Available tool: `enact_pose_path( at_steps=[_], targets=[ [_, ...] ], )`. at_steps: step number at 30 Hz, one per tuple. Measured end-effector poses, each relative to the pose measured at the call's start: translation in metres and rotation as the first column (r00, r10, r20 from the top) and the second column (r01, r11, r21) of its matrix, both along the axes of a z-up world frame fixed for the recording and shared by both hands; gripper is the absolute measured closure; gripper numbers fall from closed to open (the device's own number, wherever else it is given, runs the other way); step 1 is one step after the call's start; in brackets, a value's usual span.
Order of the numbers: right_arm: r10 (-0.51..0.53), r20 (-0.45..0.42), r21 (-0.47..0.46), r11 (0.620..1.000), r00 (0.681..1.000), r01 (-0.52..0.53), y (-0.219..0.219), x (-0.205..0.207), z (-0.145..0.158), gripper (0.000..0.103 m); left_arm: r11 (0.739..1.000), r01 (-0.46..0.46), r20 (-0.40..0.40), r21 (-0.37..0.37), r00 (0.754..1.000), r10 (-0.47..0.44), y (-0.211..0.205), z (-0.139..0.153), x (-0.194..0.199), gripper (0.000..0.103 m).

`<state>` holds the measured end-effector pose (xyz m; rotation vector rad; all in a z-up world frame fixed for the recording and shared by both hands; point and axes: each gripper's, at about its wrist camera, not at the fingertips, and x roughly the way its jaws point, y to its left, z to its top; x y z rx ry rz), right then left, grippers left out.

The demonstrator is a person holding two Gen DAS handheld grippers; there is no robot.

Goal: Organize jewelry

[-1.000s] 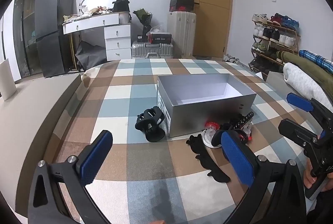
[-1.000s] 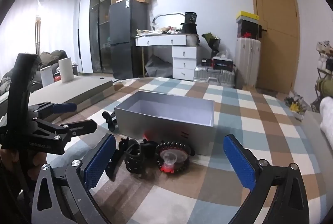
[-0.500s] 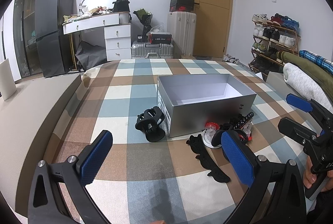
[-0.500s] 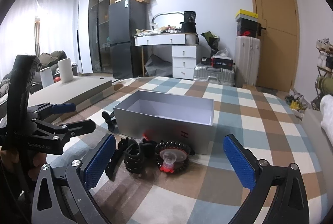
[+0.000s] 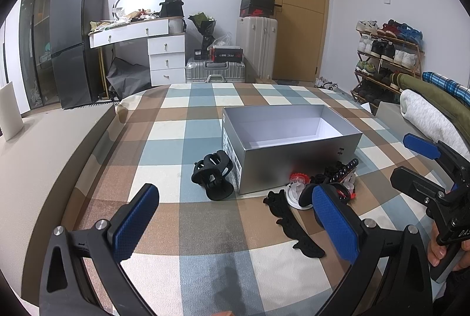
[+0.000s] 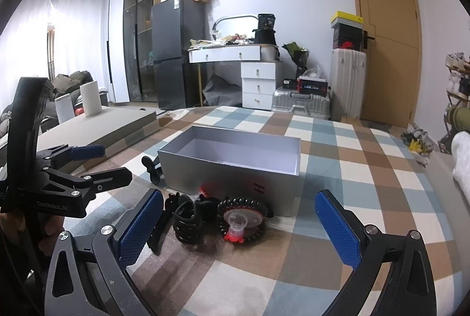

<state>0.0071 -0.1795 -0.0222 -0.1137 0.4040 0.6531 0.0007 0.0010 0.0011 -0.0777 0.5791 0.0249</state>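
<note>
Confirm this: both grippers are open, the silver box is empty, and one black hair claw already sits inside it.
Not quite. The silver box is empty; the black hair claw stands outside it, beside its left corner, as the left wrist view shows. Both the left gripper and right gripper are open.

A grey box (image 5: pixel 290 136) sits open on the checked cloth (image 5: pixel 164 122). A black hair claw (image 5: pixel 212 174) stands just beside its near left corner. The left gripper (image 5: pixel 235 216) hovers with blue pads (image 5: pixel 133 222) spread wide, nothing between them.
</note>
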Motion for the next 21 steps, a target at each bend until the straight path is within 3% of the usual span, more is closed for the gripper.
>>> enact_pose_path(
  at_steps=[21],
  targets=[
    [-0.006, -0.007, -0.002, 1.000, 1.000, 0.006, -0.0009, 0.0019, -0.0009, 0.000, 1.000, -0.003, 0.001, -0.002, 1.000, 0.003, 0.0010, -0.0002, -0.0001, 0.001]
  ],
)
